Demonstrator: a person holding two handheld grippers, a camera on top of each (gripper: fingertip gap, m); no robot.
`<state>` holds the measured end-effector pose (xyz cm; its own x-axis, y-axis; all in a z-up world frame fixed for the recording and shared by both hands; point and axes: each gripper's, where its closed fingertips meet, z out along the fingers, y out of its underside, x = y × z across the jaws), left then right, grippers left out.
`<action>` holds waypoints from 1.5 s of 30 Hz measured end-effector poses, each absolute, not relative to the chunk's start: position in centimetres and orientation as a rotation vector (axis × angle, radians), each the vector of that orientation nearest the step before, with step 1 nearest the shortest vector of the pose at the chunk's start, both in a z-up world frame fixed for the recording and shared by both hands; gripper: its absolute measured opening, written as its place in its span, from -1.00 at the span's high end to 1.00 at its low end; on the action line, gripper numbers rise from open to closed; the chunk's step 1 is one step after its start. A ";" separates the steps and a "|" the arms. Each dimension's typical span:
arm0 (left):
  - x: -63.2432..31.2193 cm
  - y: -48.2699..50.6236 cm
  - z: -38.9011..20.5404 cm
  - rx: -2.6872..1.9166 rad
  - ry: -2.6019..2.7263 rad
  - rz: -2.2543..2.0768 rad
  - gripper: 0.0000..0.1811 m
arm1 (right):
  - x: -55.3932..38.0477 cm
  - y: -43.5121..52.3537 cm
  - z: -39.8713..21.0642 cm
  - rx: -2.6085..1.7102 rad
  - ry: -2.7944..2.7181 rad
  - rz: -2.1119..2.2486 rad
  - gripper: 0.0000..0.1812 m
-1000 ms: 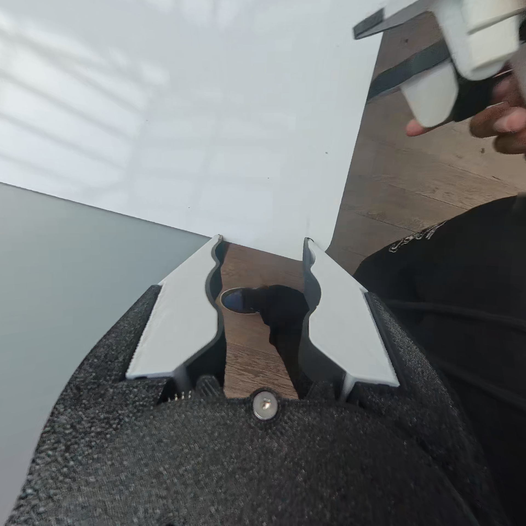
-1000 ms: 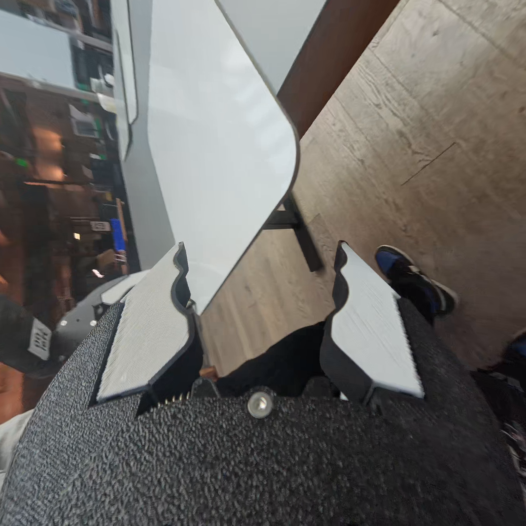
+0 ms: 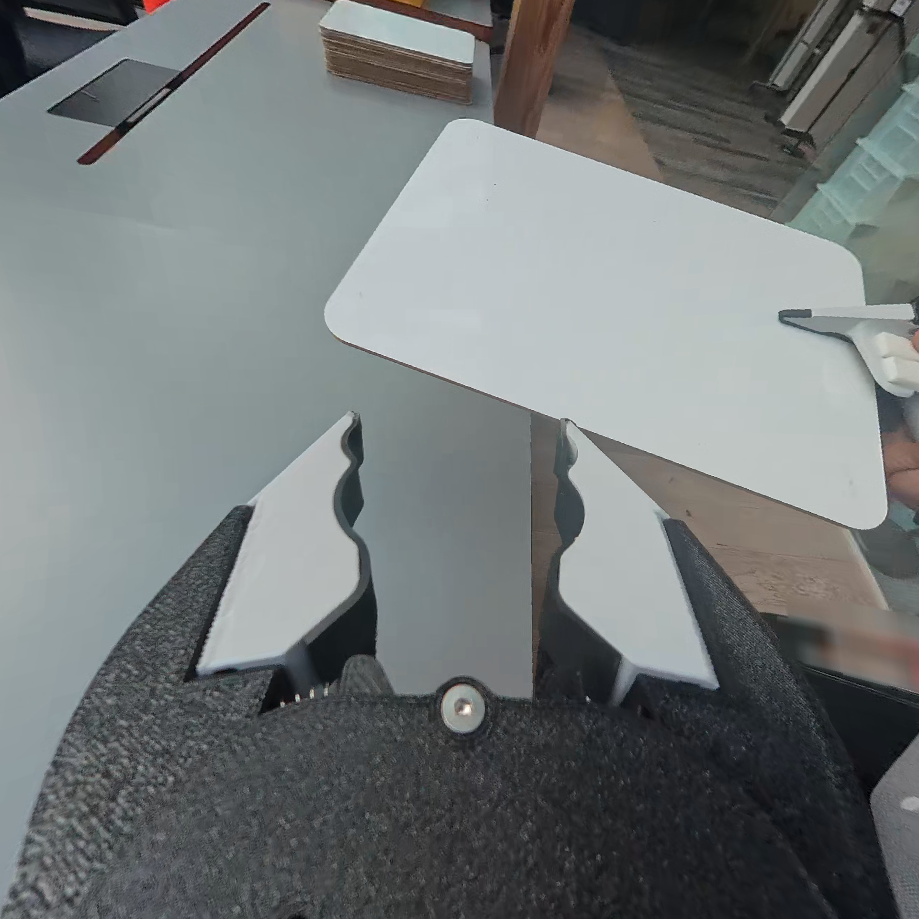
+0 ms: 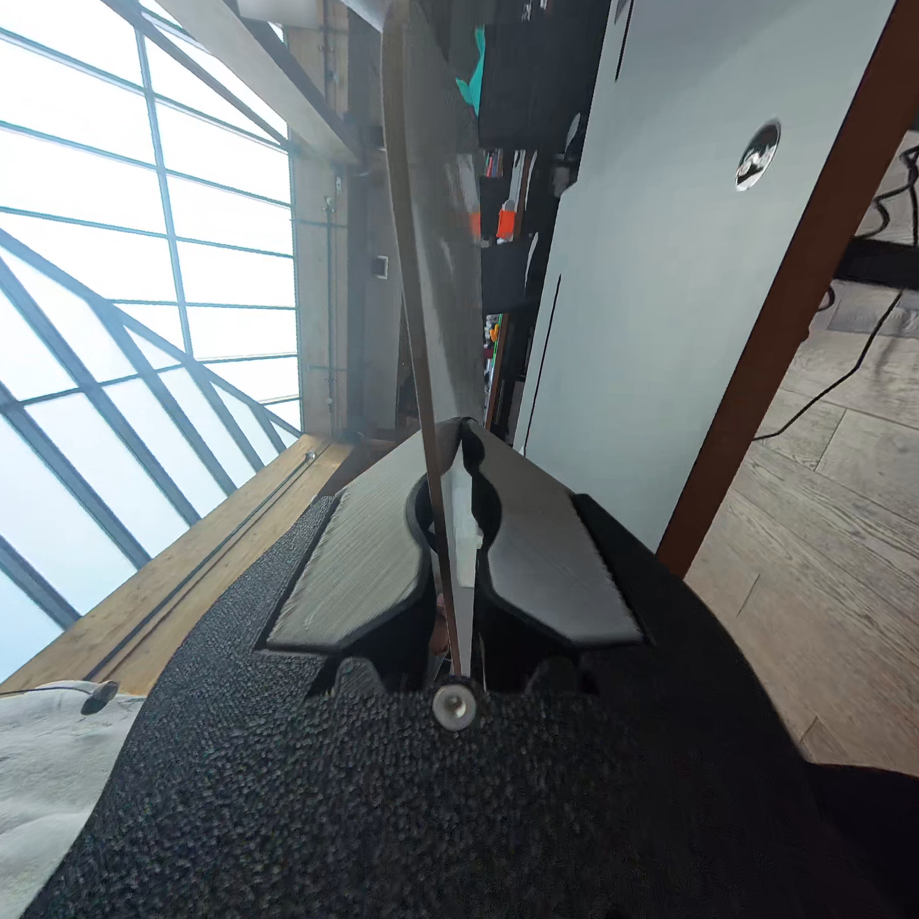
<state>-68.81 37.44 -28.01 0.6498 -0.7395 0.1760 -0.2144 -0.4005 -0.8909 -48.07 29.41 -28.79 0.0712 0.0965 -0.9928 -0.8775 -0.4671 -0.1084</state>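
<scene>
In the left wrist view, the grey table (image 3: 174,298) fills the left of the frame, with a dark pad (image 3: 112,94) at upper left and a stack of boards (image 3: 398,54) at top centre. The left gripper (image 3: 457,432) sits at lower centre, its jaws apart and holding nothing, over the table edge. Right of centre a white board (image 3: 597,308) hangs in the air, tilted, partly past the table edge over the floor (image 3: 721,547). At the right edge the right gripper (image 3: 795,318) is clamped on one side of the board. In the right wrist view, the board (image 4: 437,298) runs edge-on between the closed jaws. Held at one side only, the board could pivot or slip out and drop.
</scene>
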 end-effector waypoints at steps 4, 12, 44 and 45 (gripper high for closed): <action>-61.2 43.4 -27.2 -1.943 0.902 -0.815 0.12 | -40.9 32.3 -27.4 -1.474 0.914 1.376 0.97; -44.5 52.8 -27.6 -1.905 1.023 -0.909 0.13 | -24.2 39.3 -27.7 -1.429 0.994 1.258 0.97; 1.1 99.1 -29.3 -2.049 0.522 -0.748 0.20 | 19.3 106.9 -31.9 -1.830 0.958 1.483 0.97; 1.5 100.2 -28.9 -2.051 0.496 -0.743 0.21 | 19.0 108.3 -32.4 -1.850 0.966 1.498 0.97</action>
<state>1.49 100.20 -28.90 0.7422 -0.5899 0.3181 -0.0676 -0.5381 -0.8402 19.02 108.28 -32.41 0.1140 -0.1821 -0.9766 -0.8142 -0.5804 0.0132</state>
